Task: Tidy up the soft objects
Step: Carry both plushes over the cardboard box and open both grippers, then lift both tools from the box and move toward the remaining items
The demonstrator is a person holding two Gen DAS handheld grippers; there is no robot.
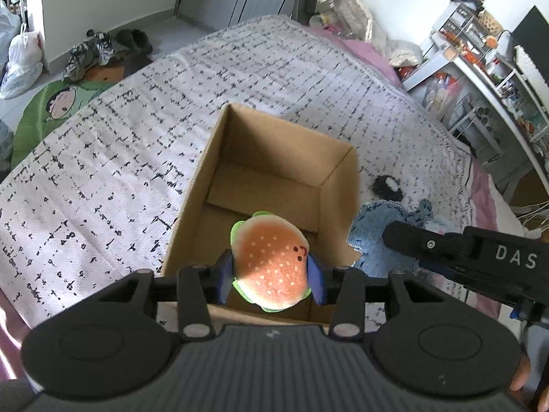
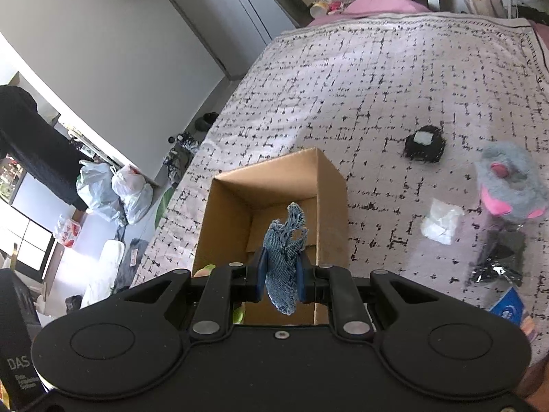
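An open cardboard box (image 1: pixel 219 144) stands on the patterned bedspread; it also shows in the right wrist view (image 2: pixel 329 185). My left gripper (image 1: pixel 271 276) is shut on a soft hamburger toy (image 1: pixel 271 257) and holds it over the box's near edge. My right gripper (image 2: pixel 279 279) is shut on a blue denim cloth piece (image 2: pixel 284 250) above the box's near side. In the left wrist view the right gripper's body (image 1: pixel 480 254) reaches in from the right, with the blue cloth (image 1: pixel 374 240) beside the box.
On the bedspread (image 2: pixel 377 86) right of the box lie a black pouch with a white patch (image 2: pixel 424 144), a white cloth (image 2: pixel 441 223), a grey and pink plush (image 2: pixel 511 185), a black item (image 2: pixel 501 257) and a blue packet (image 2: pixel 507 305). Shelves (image 1: pixel 480 79) stand at right.
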